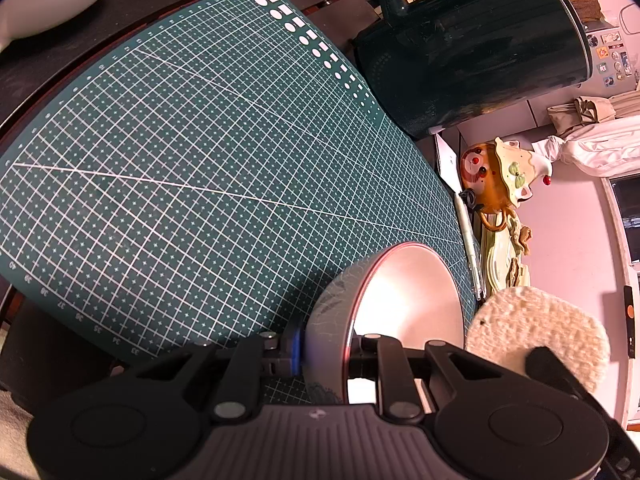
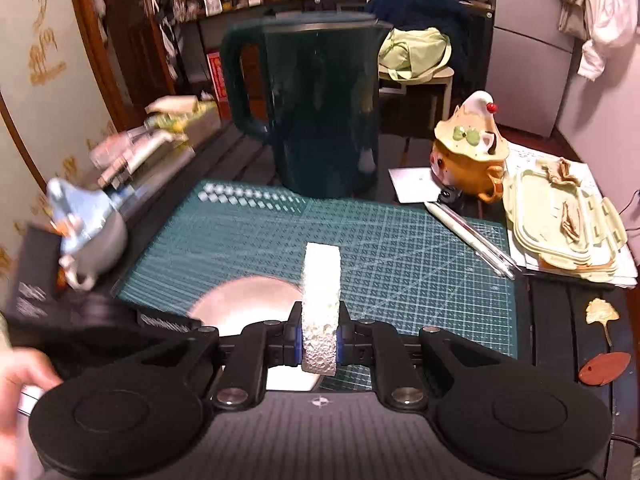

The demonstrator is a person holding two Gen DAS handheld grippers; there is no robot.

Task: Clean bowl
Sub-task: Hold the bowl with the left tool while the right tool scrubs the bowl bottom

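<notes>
In the left wrist view my left gripper (image 1: 326, 354) is shut on the rim of a grey bowl (image 1: 404, 300) with a pale inside and a red rim, held tilted on edge over the green cutting mat (image 1: 200, 160). The round white sponge (image 1: 536, 328) hangs just right of the bowl, apart from it. In the right wrist view my right gripper (image 2: 319, 340) is shut on that sponge (image 2: 321, 280), seen edge-on and upright. The bowl (image 2: 248, 304) lies just left of the sponge there, with the left gripper's black body (image 2: 100, 332) and a hand (image 2: 20, 380) beside it.
A dark green kettle (image 2: 320, 112) stands at the mat's far edge. An orange lidded pot (image 2: 472, 156), pens (image 2: 472, 236) and a pale green container lid (image 2: 560, 224) lie right of the mat. A grey-blue lidded pot (image 2: 84, 232) sits at the left.
</notes>
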